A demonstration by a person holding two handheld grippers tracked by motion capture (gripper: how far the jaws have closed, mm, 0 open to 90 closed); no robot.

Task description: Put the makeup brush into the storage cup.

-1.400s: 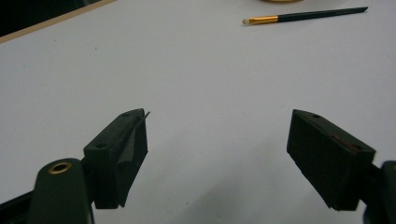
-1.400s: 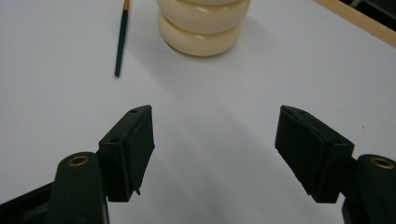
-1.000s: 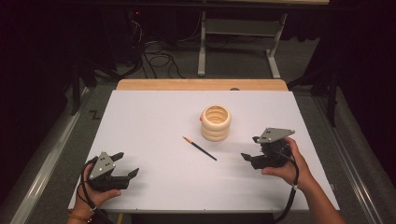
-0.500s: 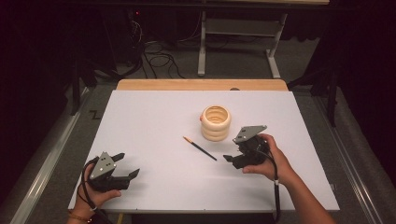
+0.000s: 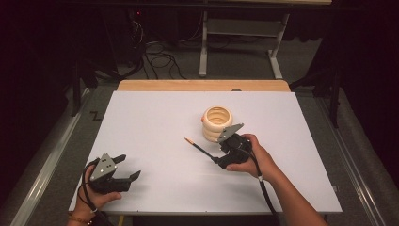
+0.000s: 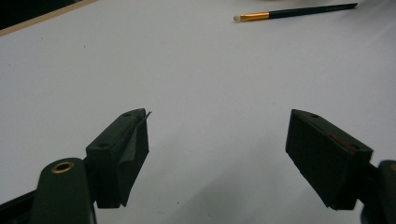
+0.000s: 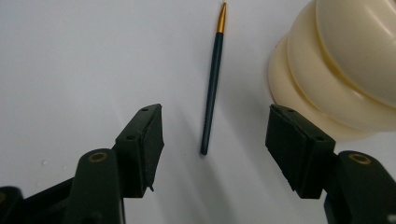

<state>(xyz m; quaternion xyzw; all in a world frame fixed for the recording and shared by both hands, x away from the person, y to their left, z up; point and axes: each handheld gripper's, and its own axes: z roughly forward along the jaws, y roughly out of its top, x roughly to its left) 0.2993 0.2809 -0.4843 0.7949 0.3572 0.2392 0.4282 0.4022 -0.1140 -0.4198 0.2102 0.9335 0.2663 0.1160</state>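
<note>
A thin dark paintbrush [image 5: 200, 148] with a gold ferrule lies flat on the white table [image 5: 155, 117], just left of a cream ribbed ring-shaped holder [image 5: 217, 123]. My right gripper [image 5: 218, 153] sits low at the brush's handle end, beside the holder. In the right gripper view the brush [image 7: 212, 79] runs away from me. Its handle end lies between the jaws of the right gripper [image 7: 215, 119], which have just been closing but do not touch it. The holder [image 7: 336, 70] stands close to the right jaw. My left gripper [image 5: 129, 165] rests open near the front left, holding nothing.
In the left gripper view the left gripper [image 6: 217, 126] faces bare table, with the brush [image 6: 299, 11] far ahead. A wooden strip [image 5: 202, 85] edges the table's far side. Beyond it stand a metal frame [image 5: 240, 33] and floor cables [image 5: 155, 56].
My right gripper has moved left from the table's right side to the brush's handle end, next to the holder. The left gripper has stayed put.
</note>
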